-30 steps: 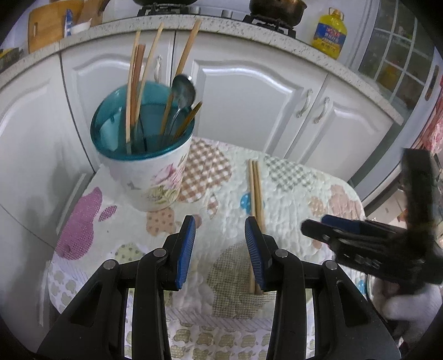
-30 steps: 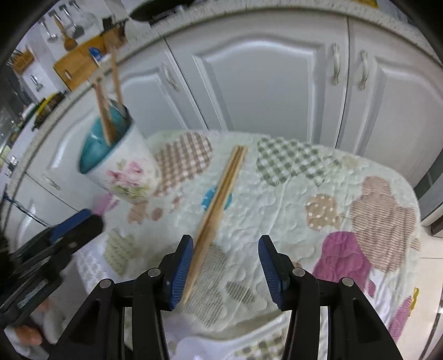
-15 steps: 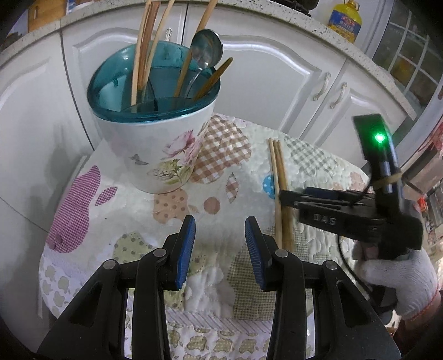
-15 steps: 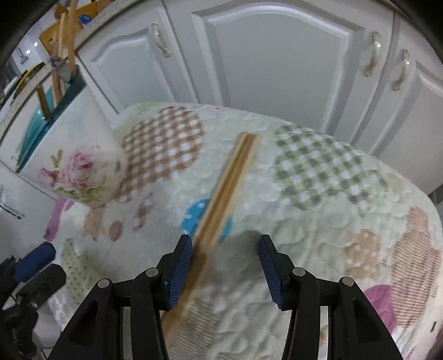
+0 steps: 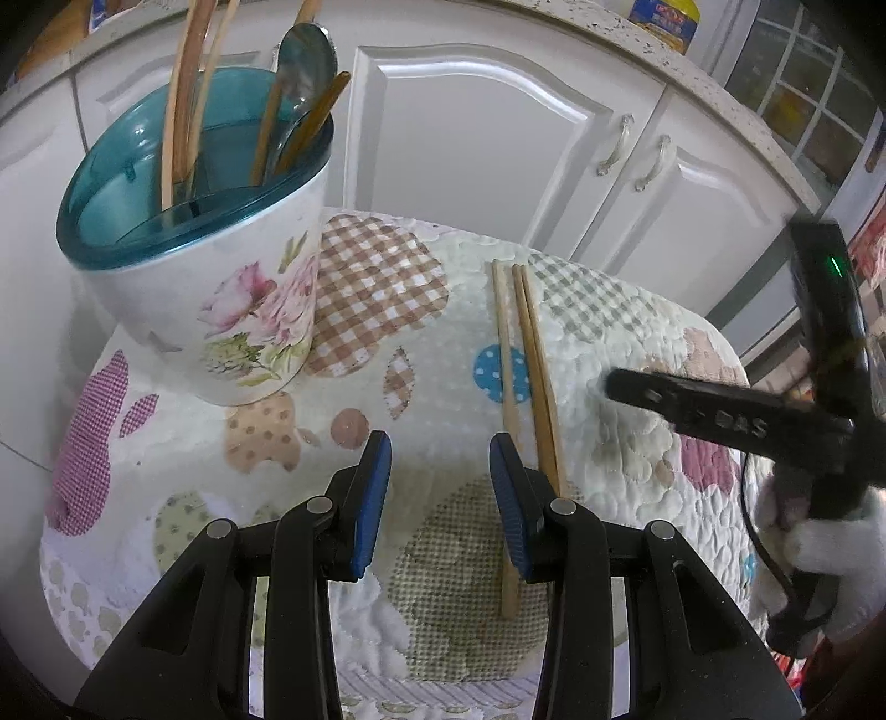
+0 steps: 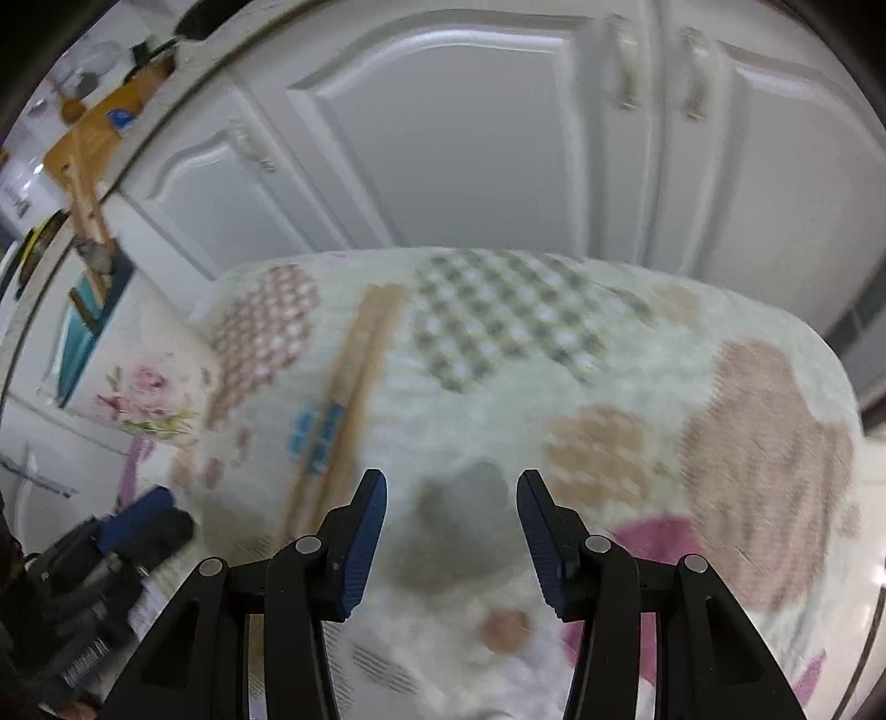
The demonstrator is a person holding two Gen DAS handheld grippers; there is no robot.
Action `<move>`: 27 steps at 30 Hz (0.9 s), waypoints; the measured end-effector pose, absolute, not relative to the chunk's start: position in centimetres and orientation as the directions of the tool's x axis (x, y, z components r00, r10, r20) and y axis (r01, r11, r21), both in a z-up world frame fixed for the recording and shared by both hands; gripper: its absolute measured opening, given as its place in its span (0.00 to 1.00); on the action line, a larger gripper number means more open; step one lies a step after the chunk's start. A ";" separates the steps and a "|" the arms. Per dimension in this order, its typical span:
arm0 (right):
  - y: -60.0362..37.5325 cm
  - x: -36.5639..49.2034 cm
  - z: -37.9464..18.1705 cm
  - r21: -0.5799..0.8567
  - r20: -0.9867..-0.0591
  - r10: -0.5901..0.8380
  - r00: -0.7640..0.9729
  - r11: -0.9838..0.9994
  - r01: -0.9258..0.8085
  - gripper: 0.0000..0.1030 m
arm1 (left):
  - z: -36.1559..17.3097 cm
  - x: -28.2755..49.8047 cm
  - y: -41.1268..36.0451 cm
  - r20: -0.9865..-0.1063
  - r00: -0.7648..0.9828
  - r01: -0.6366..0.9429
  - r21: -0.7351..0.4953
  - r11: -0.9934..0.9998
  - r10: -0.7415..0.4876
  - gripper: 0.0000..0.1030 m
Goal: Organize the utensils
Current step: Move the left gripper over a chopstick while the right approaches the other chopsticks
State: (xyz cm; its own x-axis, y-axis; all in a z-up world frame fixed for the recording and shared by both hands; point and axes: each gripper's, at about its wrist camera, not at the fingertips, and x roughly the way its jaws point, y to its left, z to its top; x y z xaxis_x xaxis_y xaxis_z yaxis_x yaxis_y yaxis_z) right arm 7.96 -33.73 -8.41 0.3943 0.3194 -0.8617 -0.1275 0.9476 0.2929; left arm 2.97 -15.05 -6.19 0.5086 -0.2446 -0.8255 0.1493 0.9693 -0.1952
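Wooden chopsticks [image 5: 523, 354] lie lengthwise on the quilted patchwork cloth [image 5: 443, 310]. A floral white holder with a teal rim [image 5: 205, 260] stands at the left and holds several chopsticks and a metal spoon [image 5: 302, 61]. My left gripper [image 5: 437, 476] is open just above the cloth, and its right pad sits beside the chopsticks' near end. In the blurred right wrist view my right gripper [image 6: 448, 520] is open and empty, with the chopsticks [image 6: 349, 399] to its left and the holder [image 6: 127, 365] further left. The right gripper's black body [image 5: 720, 415] shows at the right of the left wrist view.
White cabinet doors [image 5: 498, 144] rise directly behind the small cloth-covered table. The table's rounded edge [image 6: 819, 354] drops off at the right. A gloved hand [image 5: 830, 559] holds the right gripper. A yellow bottle [image 5: 662, 16] stands on the counter above.
Both grippers have sunk closer to the cloth. The right gripper slid rightward, so the chopsticks went from under its left finger to clear of it. Neither gripper's jaw spacing changed.
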 end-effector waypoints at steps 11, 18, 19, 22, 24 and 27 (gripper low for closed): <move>-30.2 10.6 -10.3 0.165 -0.890 0.241 0.387 0.962 -0.219 0.46 | -6.7 3.0 -13.8 -0.838 0.499 0.130 -0.182 0.975 -0.223 0.35; -35.5 8.9 -10.3 0.167 -0.898 0.201 0.391 0.979 -0.120 0.46 | -6.8 4.1 -15.4 -0.836 0.489 0.172 -0.190 0.967 -0.251 0.35; -36.0 8.7 -10.3 0.172 -0.898 0.202 0.392 0.979 -0.111 0.46 | -6.8 4.5 -15.8 -0.836 0.488 0.180 -0.184 0.966 -0.250 0.35; -37.6 8.5 -9.8 0.157 -0.898 0.175 0.403 0.985 -0.077 0.46 | -6.9 5.8 -17.0 -0.841 0.482 0.205 -0.165 0.965 -0.247 0.35; -38.7 8.2 -9.2 0.189 -0.889 0.196 0.414 0.980 -0.057 0.46 | -6.9 6.5 -17.7 -0.841 0.484 0.215 -0.154 0.964 -0.242 0.35; -40.6 8.4 -8.8 0.227 -0.881 0.212 0.422 0.974 -0.015 0.46 | -7.2 7.9 -18.7 -0.842 0.489 0.225 -0.134 0.965 -0.230 0.35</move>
State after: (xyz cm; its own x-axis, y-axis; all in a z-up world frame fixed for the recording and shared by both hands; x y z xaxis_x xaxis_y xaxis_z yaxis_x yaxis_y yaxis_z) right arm 8.40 -40.57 -8.84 0.4222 0.2121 -0.8814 -0.0147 0.9737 0.2273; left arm 7.86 -18.73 -7.18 0.4887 -0.2303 -0.8415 0.2249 0.9652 -0.1335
